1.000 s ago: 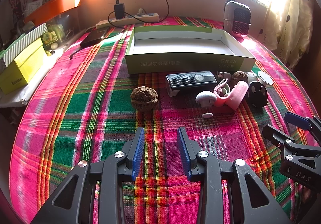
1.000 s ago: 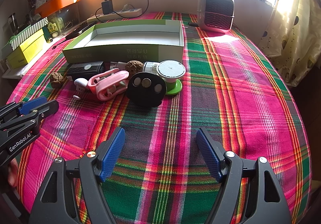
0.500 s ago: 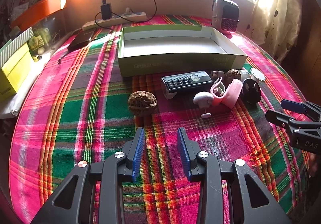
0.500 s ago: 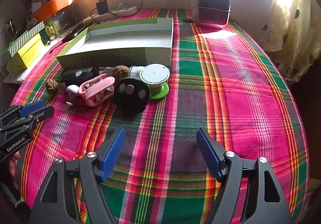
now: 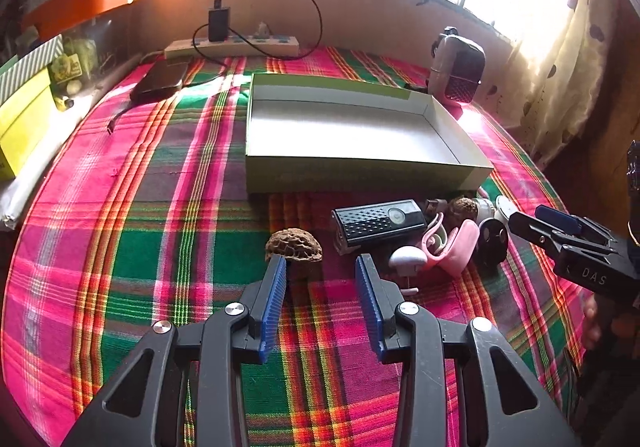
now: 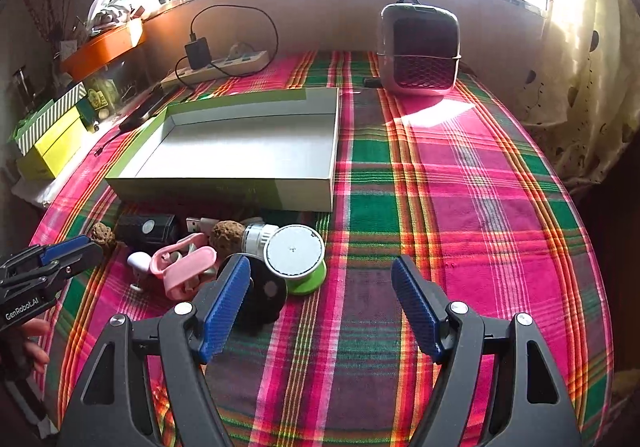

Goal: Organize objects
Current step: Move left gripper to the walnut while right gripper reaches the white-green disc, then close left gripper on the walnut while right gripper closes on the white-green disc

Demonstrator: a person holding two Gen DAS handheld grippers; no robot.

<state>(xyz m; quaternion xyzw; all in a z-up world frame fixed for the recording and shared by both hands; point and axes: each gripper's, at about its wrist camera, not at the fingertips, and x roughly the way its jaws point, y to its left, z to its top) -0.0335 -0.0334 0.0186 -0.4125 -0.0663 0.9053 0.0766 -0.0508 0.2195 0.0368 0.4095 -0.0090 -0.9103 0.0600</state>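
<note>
An empty green box [image 5: 352,135] [image 6: 240,151] lies on the plaid cloth. In front of it sit a brown walnut [image 5: 294,245] [image 6: 103,234], a black speaker [image 5: 378,221] [image 6: 146,227], a white knob [image 5: 406,259], a pink case [image 5: 452,247] [image 6: 184,267], a second walnut [image 6: 227,234], a black disc [image 6: 262,295] and a white-and-green spool [image 6: 296,259]. My left gripper [image 5: 320,275] is open, its left fingertip just in front of the first walnut. My right gripper [image 6: 320,279] is open wide, its left finger over the black disc.
A small heater [image 6: 418,51] stands at the back right. A power strip with charger [image 5: 232,43] and a dark phone [image 5: 162,81] lie at the back. Yellow boxes [image 6: 52,147] and an orange tray [image 6: 104,47] stand at the left.
Both grippers moved forward toward the cluster of objects. The left one now reaches the walnut; the right one's left finger now overlaps the black disc.
</note>
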